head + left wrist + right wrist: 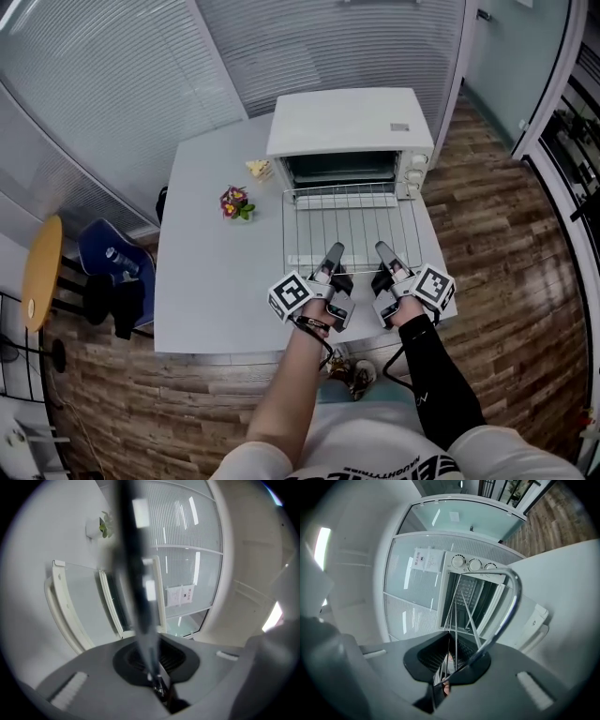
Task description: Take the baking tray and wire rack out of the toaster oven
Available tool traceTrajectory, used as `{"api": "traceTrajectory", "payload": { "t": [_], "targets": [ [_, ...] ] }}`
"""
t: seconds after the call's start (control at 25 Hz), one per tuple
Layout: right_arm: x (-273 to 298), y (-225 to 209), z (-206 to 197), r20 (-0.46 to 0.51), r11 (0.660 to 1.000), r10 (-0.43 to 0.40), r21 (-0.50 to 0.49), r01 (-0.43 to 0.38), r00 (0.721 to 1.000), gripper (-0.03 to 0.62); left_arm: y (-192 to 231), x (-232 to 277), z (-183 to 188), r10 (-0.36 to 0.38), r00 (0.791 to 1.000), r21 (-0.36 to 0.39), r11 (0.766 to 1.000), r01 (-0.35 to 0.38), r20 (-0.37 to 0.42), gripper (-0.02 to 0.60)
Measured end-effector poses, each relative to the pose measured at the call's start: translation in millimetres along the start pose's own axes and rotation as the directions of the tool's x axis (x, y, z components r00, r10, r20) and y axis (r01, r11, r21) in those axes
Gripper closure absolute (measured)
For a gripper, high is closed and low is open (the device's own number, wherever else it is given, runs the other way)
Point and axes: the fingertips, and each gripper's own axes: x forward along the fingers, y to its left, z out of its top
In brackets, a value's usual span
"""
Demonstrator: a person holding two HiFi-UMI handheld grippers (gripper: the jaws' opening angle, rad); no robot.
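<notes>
The white toaster oven [347, 122] stands at the back of the grey table [211, 281] with its door folded down. The wire rack [352, 225] is drawn out over the door, level, its back edge near the oven mouth. My left gripper [333, 253] and my right gripper [384, 251] are each shut on the rack's front edge, side by side. In the left gripper view the rack [136, 573] runs edge-on as a dark blurred bar into my left gripper [153, 670]. In the right gripper view the rack's wires [461, 606] fan out from my right gripper [450, 660] towards the oven [474, 565]. No baking tray shows.
A small pot of flowers [234, 202] and a pale yellow thing [259, 169] sit on the table left of the oven. A round wooden stool [42, 272] and a blue chair [112, 258] stand on the wooden floor at far left. Glass partition walls rise behind the table.
</notes>
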Motion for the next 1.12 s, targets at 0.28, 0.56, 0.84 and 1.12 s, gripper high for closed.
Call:
{"api": "traceTrajectory", "payload": {
  "t": [0.28,0.56,0.84,1.12],
  "targets": [
    [-10.9,14.3,-25.2,-0.035,1.0,0.025,0.001,-0.025,0.999,0.588,-7.9,-31.3,0.4,0.0,1.0,0.017,1.0,0.0,0.01,0.52],
    [-11.7,20.9,-35.1,-0.082,1.0,0.019,0.003,-0.018,0.996,0.586,-15.0,-44.0,4.6,0.014,1.0,0.026,1.0,-0.015,0.012,0.518],
    [-4.5,30.5,-43.6,-0.146,0.998,0.047,-0.031,-0.052,0.988,0.585,-19.7,-56.4,11.8,0.009,0.998,0.03,0.999,-0.011,0.066,0.518],
    [12.1,31.8,-67.1,-0.202,0.997,0.047,-0.05,-0.058,0.978,0.583,-9.9,-75.3,31.6,0.015,0.993,0.028,0.999,-0.018,0.113,0.518]
  ]
}}
